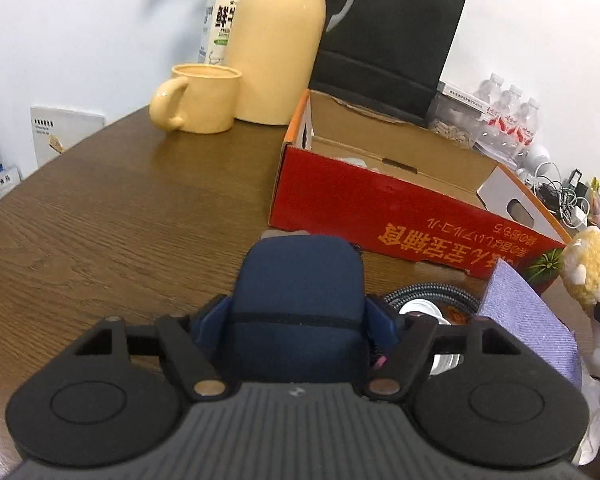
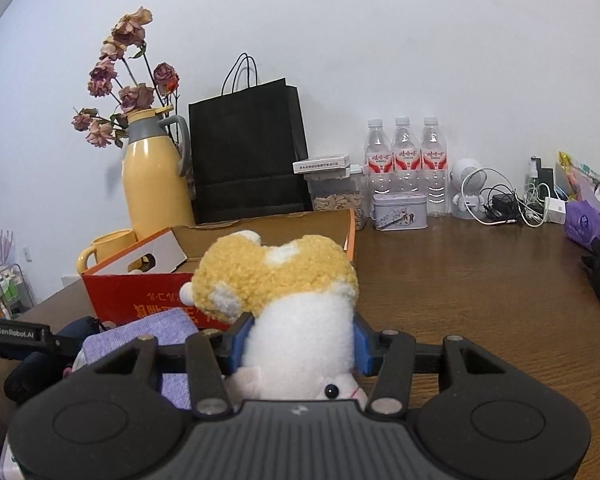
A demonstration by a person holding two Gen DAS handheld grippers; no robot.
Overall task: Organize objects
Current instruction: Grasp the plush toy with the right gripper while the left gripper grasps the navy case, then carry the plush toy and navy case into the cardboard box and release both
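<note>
A navy blue zip pouch lies on the brown table, and the blue pads of my left gripper press on its two sides. Just beyond it stands an open red cardboard box, also seen in the right wrist view. My right gripper is shut on a yellow and white plush toy, held above the table near the box's corner. The plush shows at the right edge of the left wrist view. A purple fabric piece lies between the two grippers.
A yellow mug, a yellow thermos and a black paper bag stand behind the box. A coiled braided cable lies by the pouch. Water bottles, a tin, chargers and a purple packet line the wall.
</note>
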